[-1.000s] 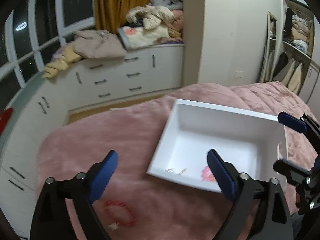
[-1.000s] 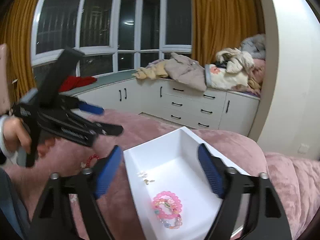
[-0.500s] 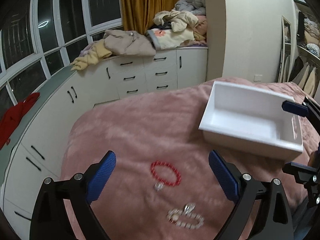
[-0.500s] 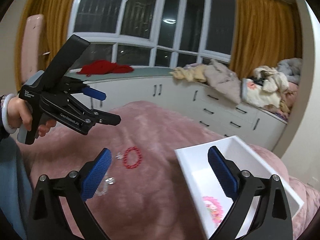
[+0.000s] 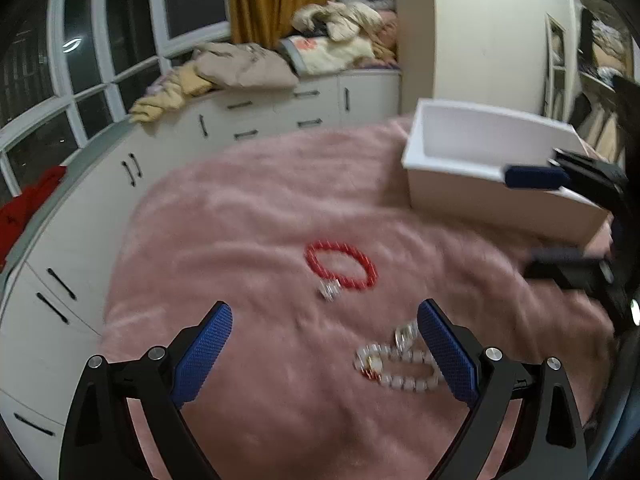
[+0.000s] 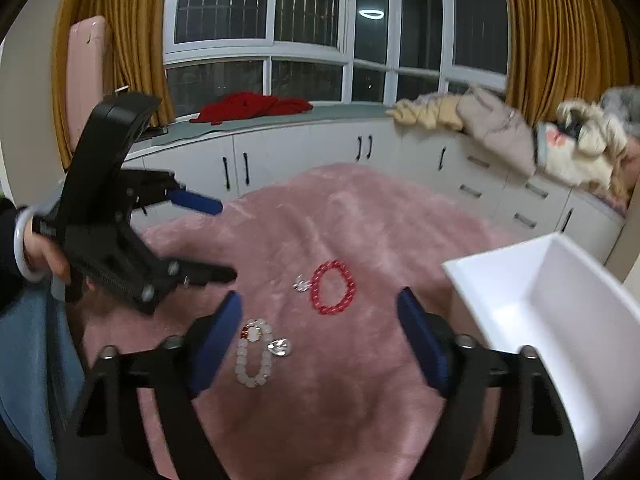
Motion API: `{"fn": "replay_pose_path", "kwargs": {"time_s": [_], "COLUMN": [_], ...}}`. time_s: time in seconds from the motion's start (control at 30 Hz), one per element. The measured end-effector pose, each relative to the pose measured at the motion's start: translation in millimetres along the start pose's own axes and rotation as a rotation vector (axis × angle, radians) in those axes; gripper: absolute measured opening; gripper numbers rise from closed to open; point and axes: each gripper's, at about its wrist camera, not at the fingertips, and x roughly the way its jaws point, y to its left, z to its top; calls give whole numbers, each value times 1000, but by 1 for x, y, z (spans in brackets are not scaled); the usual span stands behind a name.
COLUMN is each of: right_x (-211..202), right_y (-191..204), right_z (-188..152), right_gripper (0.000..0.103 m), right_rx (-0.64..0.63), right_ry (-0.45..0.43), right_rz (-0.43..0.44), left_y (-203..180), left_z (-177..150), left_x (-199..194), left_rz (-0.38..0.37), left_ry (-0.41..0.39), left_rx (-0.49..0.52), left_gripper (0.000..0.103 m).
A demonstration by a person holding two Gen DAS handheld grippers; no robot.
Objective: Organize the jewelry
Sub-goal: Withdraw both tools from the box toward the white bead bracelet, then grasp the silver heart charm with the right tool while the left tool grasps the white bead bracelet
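Both tongs hang over the pink bed cover (image 6: pixel 360 220), nothing gripped: left gripper (image 5: pixel 324 354) has jaws wide apart, right gripper (image 6: pixel 320 340) has jaws apart w/ nothing between them, having just been closing a bit. White tray (image 6: pixel 560 300) sits toward the cover's right edge in the right wrist view, well apart from the loose jewelry. Red bead bracelet (image 6: pixel 333 287) lies near the cover's middle, a small silver piece (image 6: pixel 301 283) touching its side. White bead bracelet (image 6: pixel 254 354) lies nearer the tongs, w/ a silver pendant (image 6: pixel 280 347) just beside it.
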Motion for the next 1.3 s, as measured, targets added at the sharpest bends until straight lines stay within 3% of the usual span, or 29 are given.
{"fn": "replay_pose_path", "kwargs": {"time_s": [0.13,0.33,0.43,0.57,0.9,1.0,1.1,1.3], "right_x": [26,58,71,82,102,106,109,109], "right_y": [-7,-2,1,1,1,3,2,0], "right_z": [-8,-22,-30,-37,-48,-51,-53,-53], "right_gripper": [54,42,42,39,35,31,20,17], "right_rx": [50,35,25,27,43,34,47,65], "right_ry": [53,133,167,194,245,266,274,279], "right_rz": [55,101,110,126,178,185,200,204], "left_y": [-5,-10,-11,-17,-18,-16,-14,-12], "left_z": [-18,-28,-32,-39,-45,-46,-46,-47], "left_x": [17,35,45,57,80,84,86,86], "left_rz": [-63,-128,-151,-189,-237,-241,-246,-247], "left_ry": [32,64,89,135,189,200,205,210], "left_rx": [24,59,69,97,82,63,51,42], "left_gripper": [91,76,75,60,41,33,30,22]}}
